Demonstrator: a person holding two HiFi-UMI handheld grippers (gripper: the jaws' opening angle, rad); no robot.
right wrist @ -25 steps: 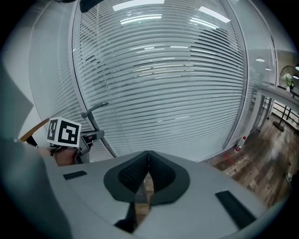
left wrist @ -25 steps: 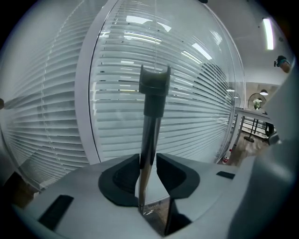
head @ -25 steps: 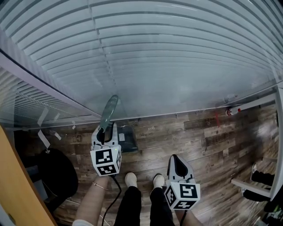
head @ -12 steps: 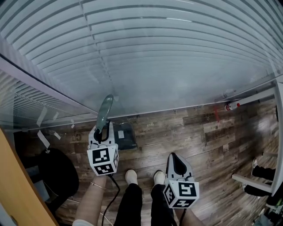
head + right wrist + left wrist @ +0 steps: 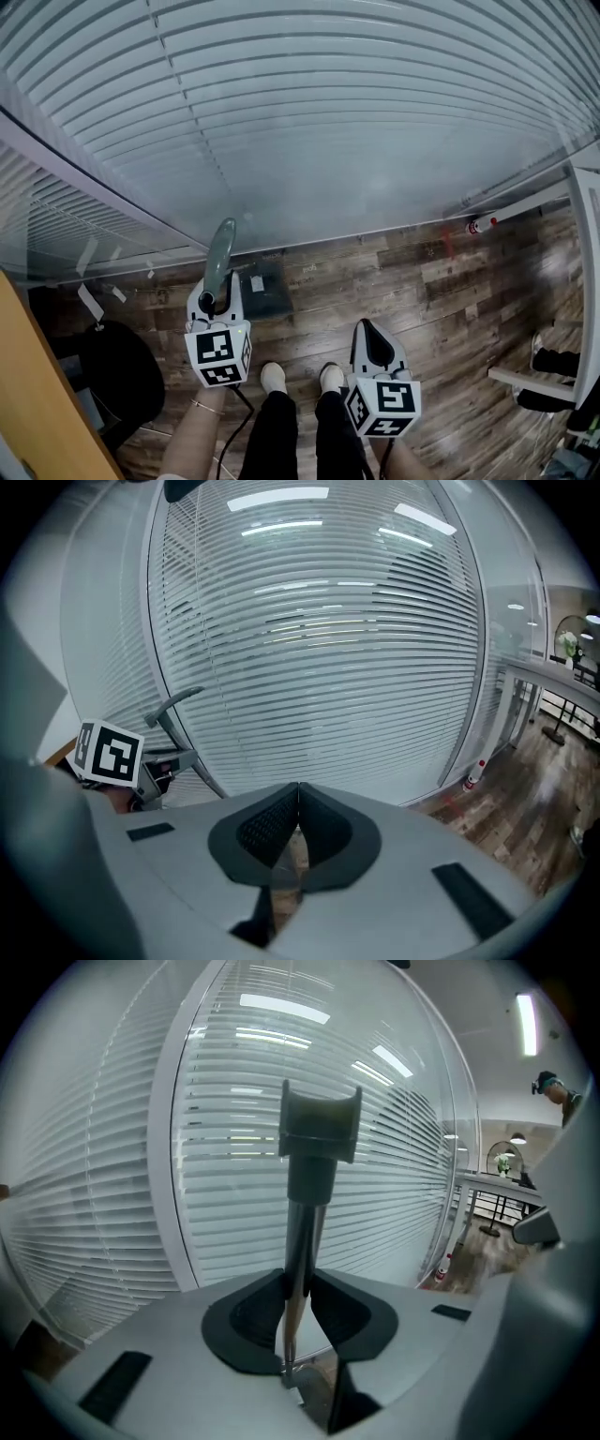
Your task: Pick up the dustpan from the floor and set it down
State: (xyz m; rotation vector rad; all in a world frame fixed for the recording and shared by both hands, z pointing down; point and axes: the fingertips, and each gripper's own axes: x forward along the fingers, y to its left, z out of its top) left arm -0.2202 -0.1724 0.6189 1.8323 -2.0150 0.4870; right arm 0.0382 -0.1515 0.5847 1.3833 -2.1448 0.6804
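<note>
Wood-plank floor (image 5: 422, 300) runs up to a glass wall (image 5: 375, 141) backed by white slatted blinds (image 5: 394, 1194). At the left gripper (image 5: 217, 292) the jaws are clamped narrow on the slim metal shaft of the dustpan handle (image 5: 302, 1213), which passes up between the pads and ends in a grey forked cap. That handle leans toward the glass, and the dustpan's dark pan (image 5: 262, 289) lies just beyond the jaws, against the foot of the wall. Whether it is clear of the planks cannot be told, nor can anything inside it. A pale label sits on the pan, its print too small to read. The right gripper (image 5: 371, 339) hangs well apart to the right with its jaws pressed together on nothing, pointing at the floor. The person's two pale shoes (image 5: 274, 378) stand between the grippers. Open planks stretch from the pan along the wall's edge to a small red-capped bottle (image 5: 480, 225); a black rounded object (image 5: 117, 370) crowds the left side. Each marker cube (image 5: 218, 352) bears black-and-white squares, no words.
</note>
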